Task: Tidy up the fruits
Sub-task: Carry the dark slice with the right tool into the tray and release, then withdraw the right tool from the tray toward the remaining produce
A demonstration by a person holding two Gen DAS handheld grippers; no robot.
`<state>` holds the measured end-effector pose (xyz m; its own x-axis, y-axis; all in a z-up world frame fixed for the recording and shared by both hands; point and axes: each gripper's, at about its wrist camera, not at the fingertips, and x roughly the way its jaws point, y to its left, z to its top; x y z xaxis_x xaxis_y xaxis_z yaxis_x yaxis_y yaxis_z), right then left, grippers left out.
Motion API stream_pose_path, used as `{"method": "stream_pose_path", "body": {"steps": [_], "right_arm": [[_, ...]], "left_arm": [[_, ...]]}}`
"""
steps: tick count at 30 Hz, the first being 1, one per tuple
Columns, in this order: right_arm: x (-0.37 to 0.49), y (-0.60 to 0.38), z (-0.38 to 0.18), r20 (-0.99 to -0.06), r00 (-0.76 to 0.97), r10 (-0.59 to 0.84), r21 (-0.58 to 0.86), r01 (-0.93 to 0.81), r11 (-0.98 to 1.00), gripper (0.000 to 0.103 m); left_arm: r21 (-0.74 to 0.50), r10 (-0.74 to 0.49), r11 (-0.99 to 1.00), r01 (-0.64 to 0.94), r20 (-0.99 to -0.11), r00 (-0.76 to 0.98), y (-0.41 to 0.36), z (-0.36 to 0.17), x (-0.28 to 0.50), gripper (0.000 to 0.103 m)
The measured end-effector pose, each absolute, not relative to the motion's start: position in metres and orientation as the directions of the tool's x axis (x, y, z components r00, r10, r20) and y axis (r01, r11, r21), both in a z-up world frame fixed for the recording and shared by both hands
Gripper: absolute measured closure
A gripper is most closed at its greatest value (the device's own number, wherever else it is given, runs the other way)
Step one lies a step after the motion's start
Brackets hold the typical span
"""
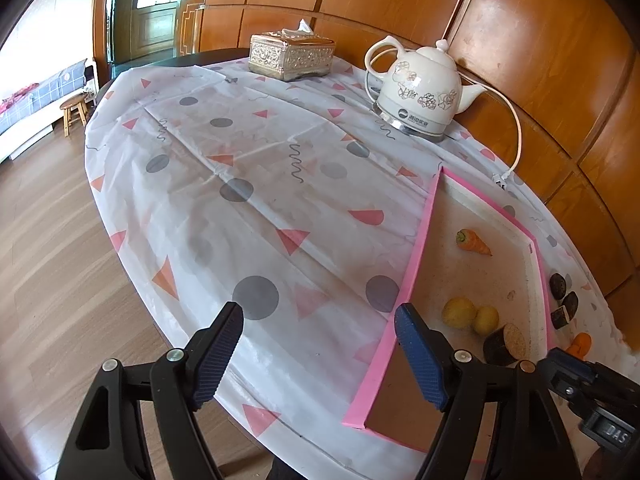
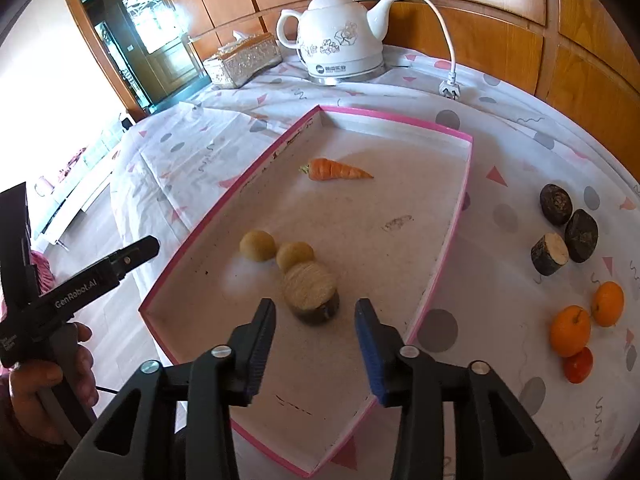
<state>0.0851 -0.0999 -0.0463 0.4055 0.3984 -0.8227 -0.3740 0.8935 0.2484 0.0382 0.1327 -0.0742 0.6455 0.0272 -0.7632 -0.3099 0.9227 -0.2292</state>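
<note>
A shallow pink-rimmed tray lies on the patterned tablecloth. In it are a small carrot, two yellow round fruits and a dark cut stub with its pale face up. My right gripper is open, with the stub just beyond its tips and a gap to each pad. In the left wrist view my left gripper stands wide open and empty, straddling the tray's near-left rim. The carrot and the stub show there too.
Right of the tray lie three dark stubs, two oranges and a small red fruit. A white kettle, its loose plug and a tissue box stand at the back. A hand shows at lower left.
</note>
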Motion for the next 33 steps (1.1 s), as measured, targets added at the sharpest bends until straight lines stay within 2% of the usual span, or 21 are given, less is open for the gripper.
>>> {"method": "stream_pose_path", "body": {"steps": [12,23,33], "right_arm": [[0.069,-0.181,-0.036,-0.828,0.499,0.254,0.151,-0.238,0.959,0.054],[0.054,-0.306,-0.042,-0.869,0.494,0.012,0.024,0.019,1.0,0.054],[0.047,-0.417,-0.036,-0.883,0.428,-0.191,-0.072,0.28,0.957,0.054]], "left_arm": [[-0.234,0.021,0.924,-0.303,-0.76,0.65,0.131,-0.072,0.037,0.025],[-0.217,0.021,0.933,-0.286,-0.764,0.645,0.122,-0.069,0.039,0.025],[-0.195,0.015,0.948,-0.25,-0.758,0.652,0.109,-0.06,0.044,0.025]]}}
